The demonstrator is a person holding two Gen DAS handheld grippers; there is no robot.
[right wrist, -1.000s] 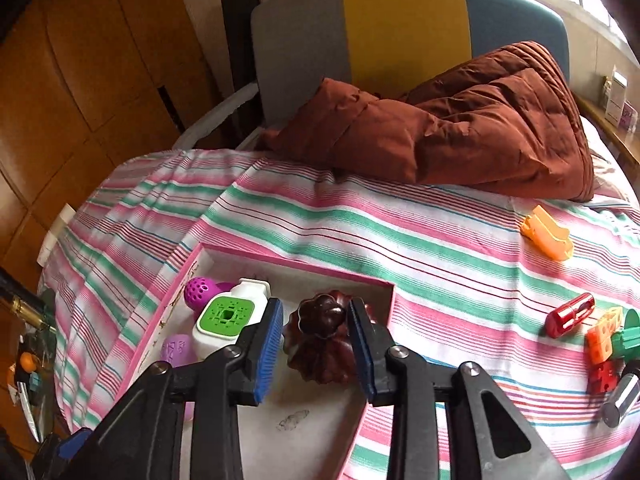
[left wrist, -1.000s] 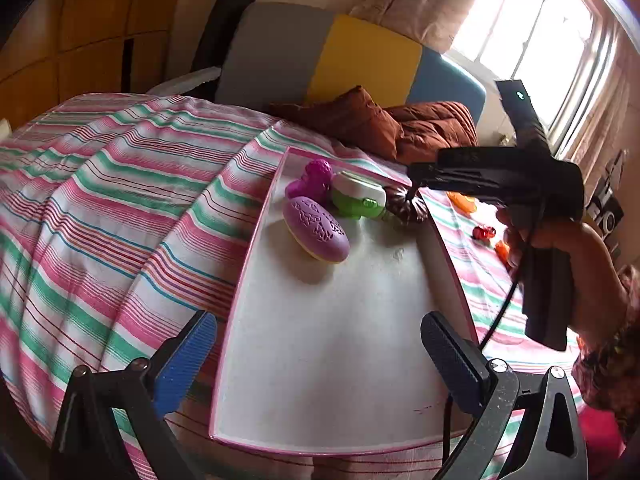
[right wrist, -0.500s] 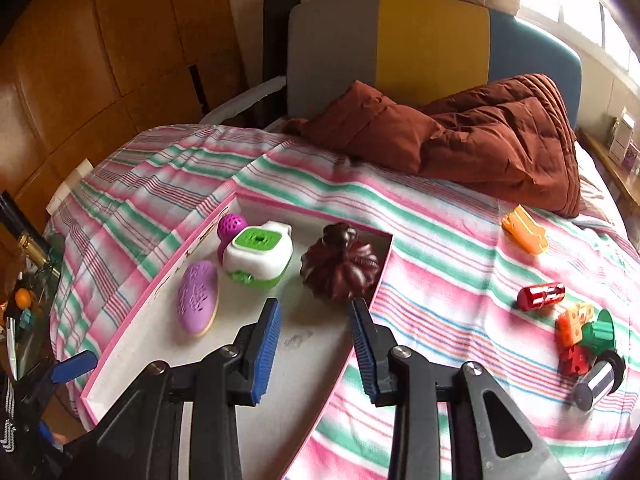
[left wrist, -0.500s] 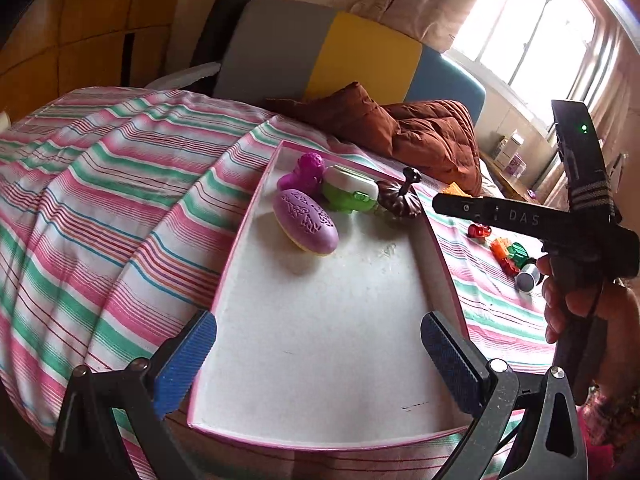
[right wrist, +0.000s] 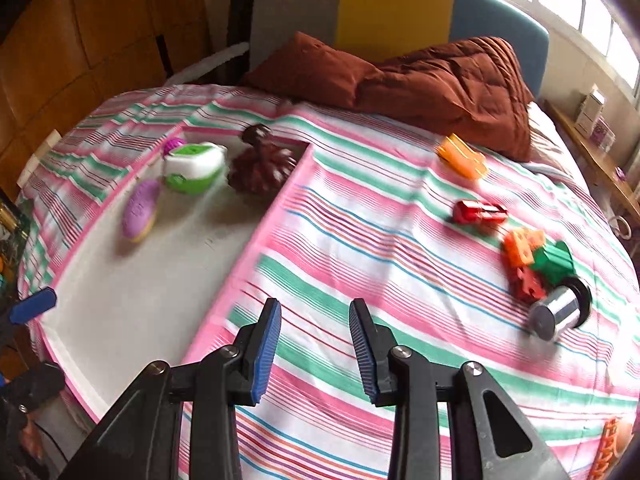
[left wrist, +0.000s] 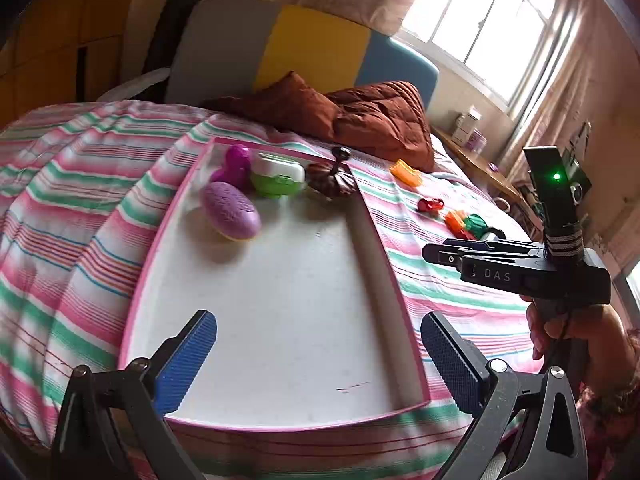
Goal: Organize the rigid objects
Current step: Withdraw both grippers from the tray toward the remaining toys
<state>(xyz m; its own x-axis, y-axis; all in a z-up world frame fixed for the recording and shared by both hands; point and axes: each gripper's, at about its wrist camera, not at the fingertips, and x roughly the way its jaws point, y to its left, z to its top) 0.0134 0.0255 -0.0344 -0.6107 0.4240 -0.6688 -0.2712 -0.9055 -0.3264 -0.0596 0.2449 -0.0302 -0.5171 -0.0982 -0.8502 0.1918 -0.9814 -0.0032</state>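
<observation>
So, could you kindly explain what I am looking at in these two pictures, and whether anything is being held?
No robot arm here: a person carries a two-finger gripper in each hand, and each carries a fisheye camera looking along its blue-padded fingers.

One picture is from the left gripper, open over a white tray with a pink rim on a striped bedspread. The right gripper shows at its right side.

The other is from the right gripper, jaws apart and empty, over the bedspread.

In the tray: a purple oval toy, a green and white case and a brown pumpkin-shaped piece. Still loose on the bedspread: an orange piece, a red one, a block cluster and a silver cylinder.
</observation>
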